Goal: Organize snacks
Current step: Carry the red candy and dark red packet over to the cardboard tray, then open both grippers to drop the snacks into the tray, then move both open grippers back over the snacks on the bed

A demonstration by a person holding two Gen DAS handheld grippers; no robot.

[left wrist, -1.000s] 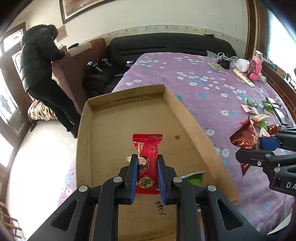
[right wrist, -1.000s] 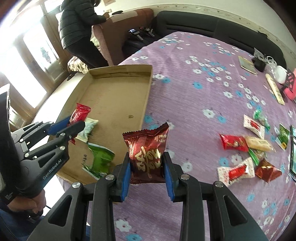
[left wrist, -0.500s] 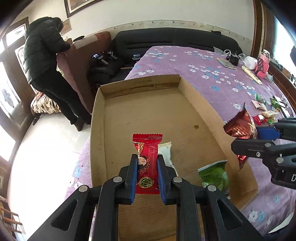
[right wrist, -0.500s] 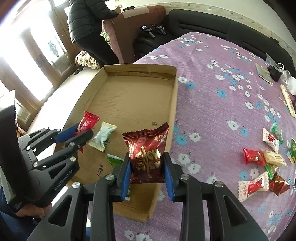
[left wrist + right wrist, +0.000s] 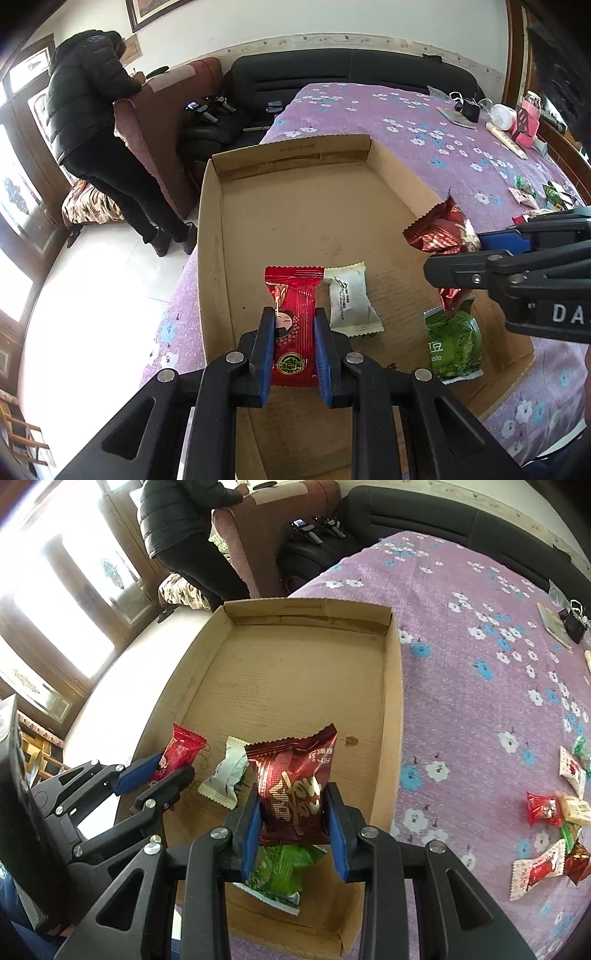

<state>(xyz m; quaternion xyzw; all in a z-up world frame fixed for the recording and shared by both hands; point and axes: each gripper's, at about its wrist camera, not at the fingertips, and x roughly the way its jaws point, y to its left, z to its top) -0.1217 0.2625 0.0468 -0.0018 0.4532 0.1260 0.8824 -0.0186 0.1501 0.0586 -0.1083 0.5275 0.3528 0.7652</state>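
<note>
- Over the cardboard tray (image 5: 391,716): both grippers moved in from the bedspread side.
- Left gripper (image 5: 294,354) clamped on red candy (image 5: 293,317); right gripper (image 5: 293,823) clamped on maroon packet (image 5: 291,775).
- Drop-off likely next.

A dark red snack packet (image 5: 293,790) is clamped by the right hand-held gripper (image 5: 294,830) above the cardboard tray (image 5: 392,716), over a green packet (image 5: 280,871); a red candy (image 5: 177,753) is gripped by the left hand-held gripper (image 5: 162,773).
</note>
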